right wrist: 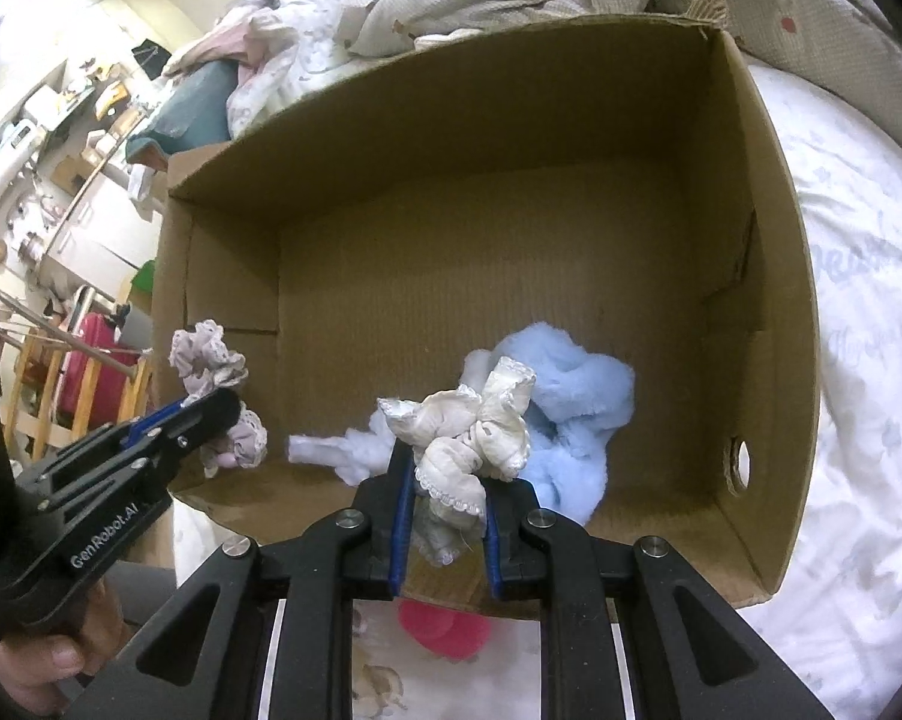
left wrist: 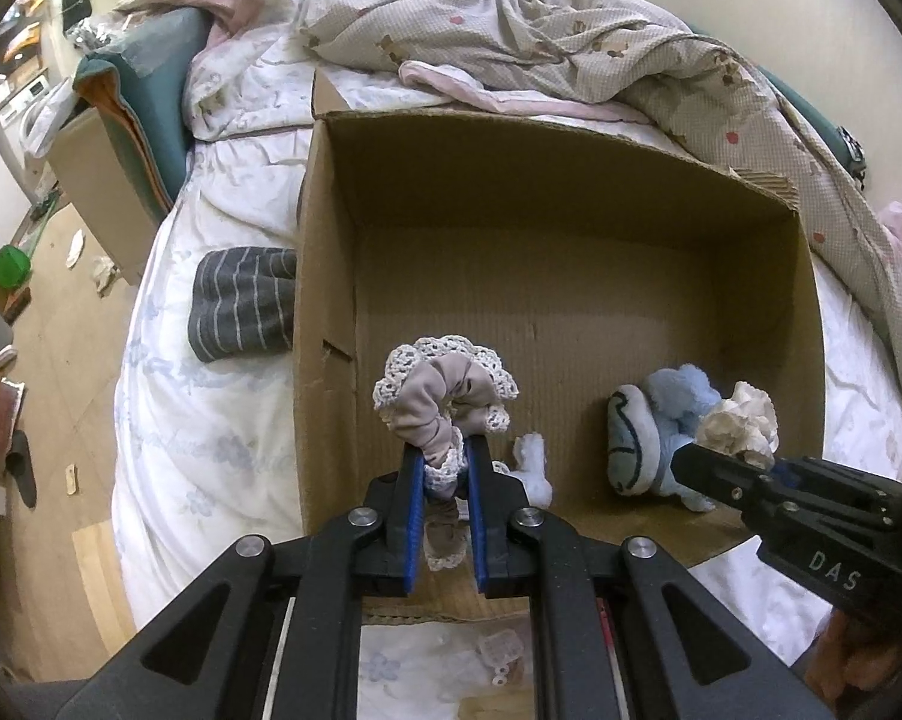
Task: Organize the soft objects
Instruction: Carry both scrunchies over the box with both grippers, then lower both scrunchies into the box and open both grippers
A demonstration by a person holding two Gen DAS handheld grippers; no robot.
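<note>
An open cardboard box (left wrist: 331, 240) (right wrist: 769, 312) sits on the bed. My left gripper (left wrist: 445, 450) is shut on a mauve scrunchie with white lace trim (left wrist: 445, 402) (right wrist: 211, 360), held over the box's near left corner. My right gripper (right wrist: 451, 468) (left wrist: 691, 456) is shut on a cream lace-edged scrunchie (right wrist: 481, 426) (left wrist: 742, 420), held above the box's near side. Under it, on the box floor, lies a light-blue plush toy (right wrist: 577, 402) (left wrist: 661, 420) with a white fluffy piece (right wrist: 343, 450) (left wrist: 535, 468) beside it.
A grey striped folded cloth (left wrist: 241, 300) lies on the white floral bedsheet (left wrist: 211, 450) left of the box. A crumpled patterned duvet (left wrist: 541, 42) is heaped behind the box. A pink object (right wrist: 445, 630) lies by the box's near wall. Cluttered floor and furniture are at far left.
</note>
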